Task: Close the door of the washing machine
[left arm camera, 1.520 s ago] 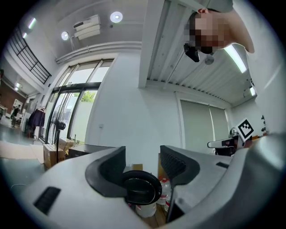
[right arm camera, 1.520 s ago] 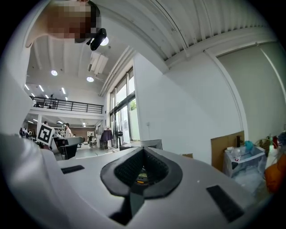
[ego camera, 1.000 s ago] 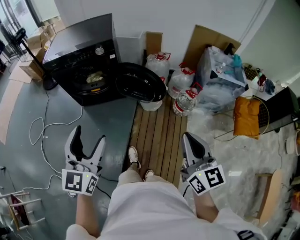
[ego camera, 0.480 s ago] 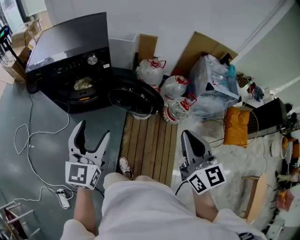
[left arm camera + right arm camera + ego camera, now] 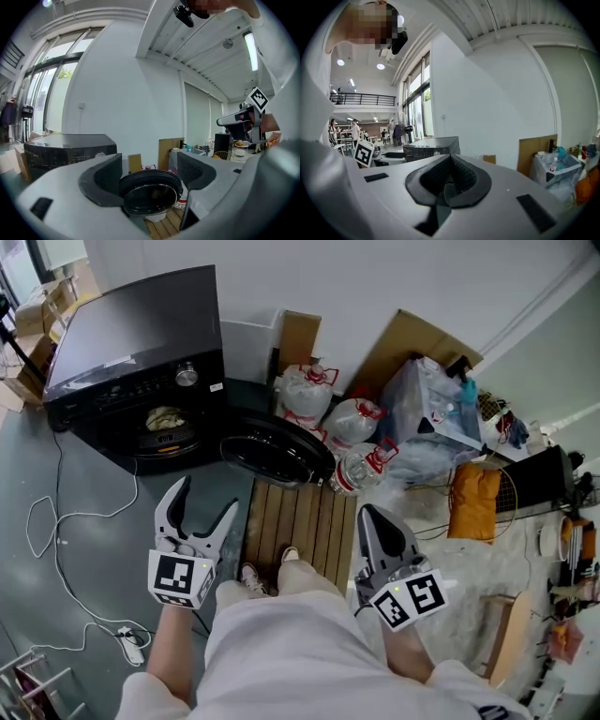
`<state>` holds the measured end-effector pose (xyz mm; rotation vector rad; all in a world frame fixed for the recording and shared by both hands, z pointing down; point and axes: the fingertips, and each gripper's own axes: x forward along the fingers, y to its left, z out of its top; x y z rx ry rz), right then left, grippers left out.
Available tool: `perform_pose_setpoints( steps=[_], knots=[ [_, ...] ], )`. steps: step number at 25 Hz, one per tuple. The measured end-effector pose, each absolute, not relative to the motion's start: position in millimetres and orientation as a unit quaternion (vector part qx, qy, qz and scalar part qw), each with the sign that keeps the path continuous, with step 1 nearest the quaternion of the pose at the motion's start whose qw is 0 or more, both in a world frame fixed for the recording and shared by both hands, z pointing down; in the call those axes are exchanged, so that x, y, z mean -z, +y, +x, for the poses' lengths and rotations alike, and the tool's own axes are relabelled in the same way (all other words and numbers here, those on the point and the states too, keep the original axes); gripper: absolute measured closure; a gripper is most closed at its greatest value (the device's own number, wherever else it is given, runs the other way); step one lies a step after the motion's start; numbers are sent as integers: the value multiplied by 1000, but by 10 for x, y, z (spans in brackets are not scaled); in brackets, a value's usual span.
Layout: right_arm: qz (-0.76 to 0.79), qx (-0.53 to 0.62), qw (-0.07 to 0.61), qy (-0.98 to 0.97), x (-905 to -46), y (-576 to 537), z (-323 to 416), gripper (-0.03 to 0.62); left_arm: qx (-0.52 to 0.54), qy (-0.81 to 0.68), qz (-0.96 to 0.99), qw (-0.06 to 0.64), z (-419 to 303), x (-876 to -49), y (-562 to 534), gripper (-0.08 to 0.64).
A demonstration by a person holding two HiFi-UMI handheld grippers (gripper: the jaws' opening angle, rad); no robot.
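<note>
- Black door hangs open at the washing machine's four o'clock, awaiting a push.
- Left gripper, jaws spread empty, aims at it.
- Right gripper idles, jaws pressed together.

Door right of washing machine

Black washing machine, black door

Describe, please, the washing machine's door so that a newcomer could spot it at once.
Start at the black washing machine against the white wall. Its door stands open beside the drum opening. It is a round, glossy black ring, unlike the pale water bottles behind.
</note>
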<state>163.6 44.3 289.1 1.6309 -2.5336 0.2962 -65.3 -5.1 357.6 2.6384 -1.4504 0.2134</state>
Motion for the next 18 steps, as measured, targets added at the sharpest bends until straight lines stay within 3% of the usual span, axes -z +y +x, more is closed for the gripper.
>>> perform_pose_setpoints(
  steps=[7, 18],
  knots=[
    [501, -104, 49, -858, -2984, -264, 1741, 594, -85, -497, 859, 87, -295, -3749, -564, 212],
    [447, -114, 76, -884, -3300, -1288, 1852, 594, -105, -567, 795, 189, 117, -4500, -1438, 212]
  ],
)
